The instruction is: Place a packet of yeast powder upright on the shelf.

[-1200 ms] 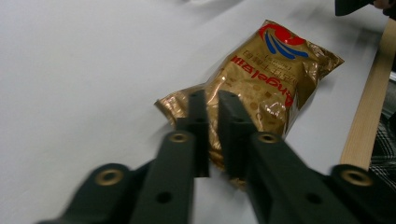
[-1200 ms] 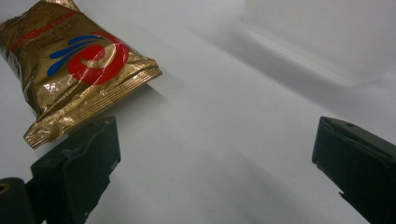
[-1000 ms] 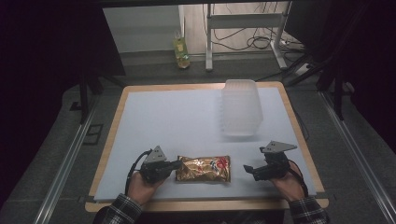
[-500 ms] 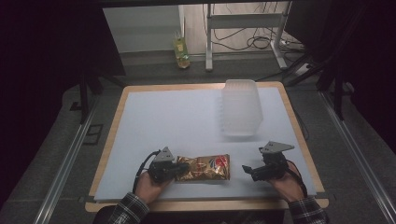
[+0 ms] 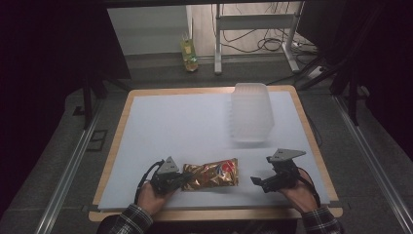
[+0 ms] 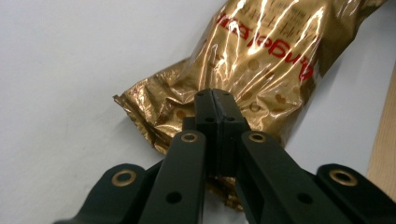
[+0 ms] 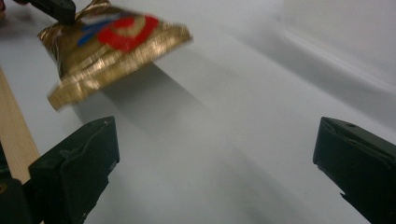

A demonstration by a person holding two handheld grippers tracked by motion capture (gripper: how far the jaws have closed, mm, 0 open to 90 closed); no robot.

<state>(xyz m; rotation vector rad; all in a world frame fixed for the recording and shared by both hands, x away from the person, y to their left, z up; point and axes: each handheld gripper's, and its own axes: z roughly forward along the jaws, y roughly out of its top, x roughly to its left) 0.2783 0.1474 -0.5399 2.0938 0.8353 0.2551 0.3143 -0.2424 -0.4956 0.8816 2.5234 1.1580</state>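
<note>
On table (image 5: 195, 122), left gripper (image 5: 187, 179) pinches snack bag (image 5: 214, 173).

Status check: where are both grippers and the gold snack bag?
Left gripper shut on crinkled gold foil snack bag at its left end. Right gripper open, right of bag, not touching. Translucent plastic container farther back, not in the way.

The white worktop (image 5: 195, 126) lay evenly lit amid dark surroundings in the high view. Glare streaked the gold snack bag (image 6: 261, 60) in the left gripper view; in the right gripper view the bag blurred and cast a soft shadow.
</note>
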